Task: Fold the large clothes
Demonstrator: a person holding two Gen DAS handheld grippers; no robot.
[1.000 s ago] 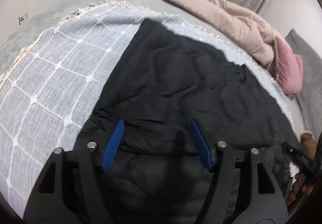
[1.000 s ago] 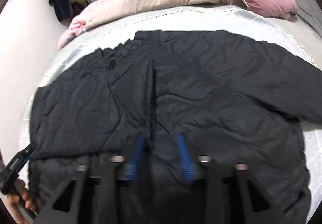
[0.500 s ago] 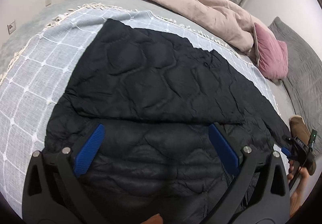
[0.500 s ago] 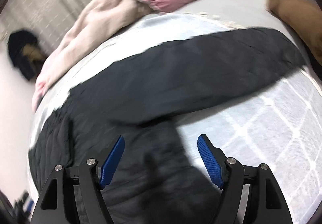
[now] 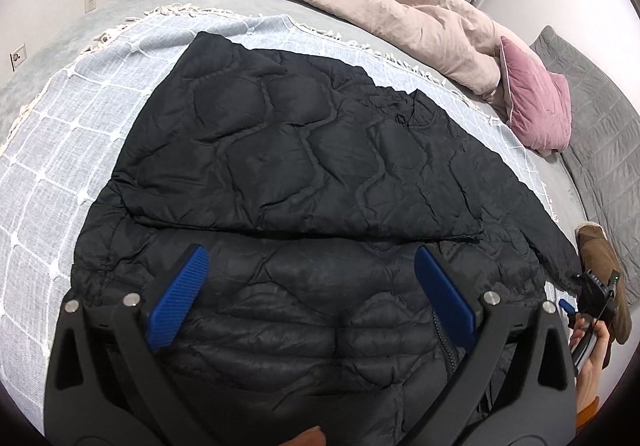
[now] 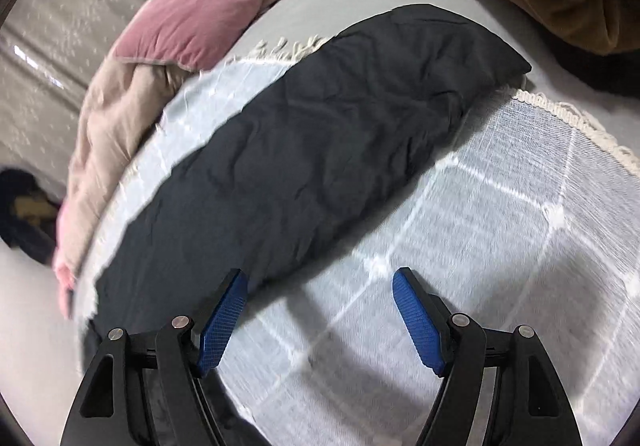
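1. Blue pads on the right gripper (image 6: pixel 320 320) stand wide apart and hold nothing; white-checked throw (image 6: pixel 500 246) lies under the gap.
2. The sleeve (image 6: pixel 320 149) begins just beside its left pad and runs long-axis toward 1 o'clock, cuff farthest out.
3. The left gripper (image 5: pixel 308 294) is equally wide open and empty, over the jacket (image 5: pixel 288 149), whose other sleeve already lies folded across the body toward 12.
4. The right gripper is nearer the loose sleeve; blur hides whether its pad touches it.

Black frames, blue ribbed pads (image 5: pixel 178 298), silver screws.
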